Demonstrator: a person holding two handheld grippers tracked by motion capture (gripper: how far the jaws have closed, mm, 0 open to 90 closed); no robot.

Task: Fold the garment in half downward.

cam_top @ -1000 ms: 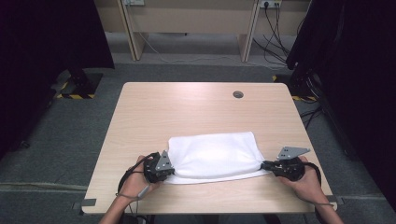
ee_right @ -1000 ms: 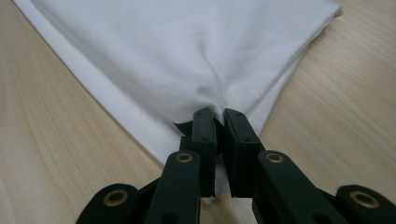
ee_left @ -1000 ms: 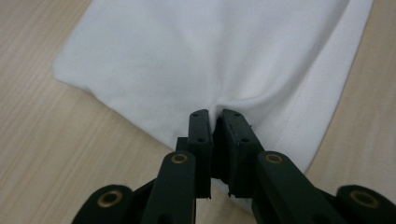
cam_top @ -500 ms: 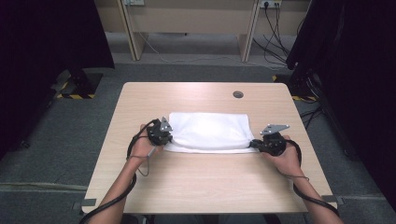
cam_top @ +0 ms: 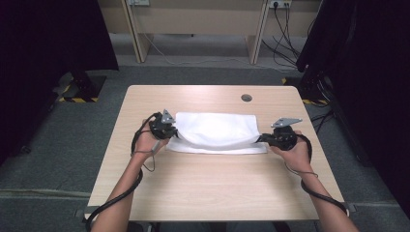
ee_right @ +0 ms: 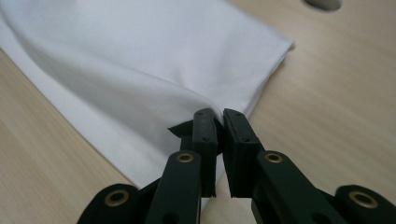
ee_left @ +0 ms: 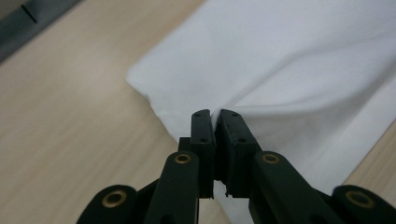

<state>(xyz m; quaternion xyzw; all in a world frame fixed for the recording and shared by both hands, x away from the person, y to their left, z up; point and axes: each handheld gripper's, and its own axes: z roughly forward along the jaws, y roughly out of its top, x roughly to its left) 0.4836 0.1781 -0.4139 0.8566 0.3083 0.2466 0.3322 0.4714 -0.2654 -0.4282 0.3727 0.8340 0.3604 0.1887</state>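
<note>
folding a white cloth with both tools

pinching one corner each, the left gripper (cam_top: 170, 130) and right gripper (cam_top: 265, 138) are clamped tight on the cloth (cam_top: 217, 131), its upper layer lifted and stretched between them. the lower layer lies flat on the table (cam_top: 203, 188) beneath and just nearer the person than the jaws.

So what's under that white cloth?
The bare table shows all around the cloth. It lies in folded layers, and whatever sits beneath or between them is covered.
</note>
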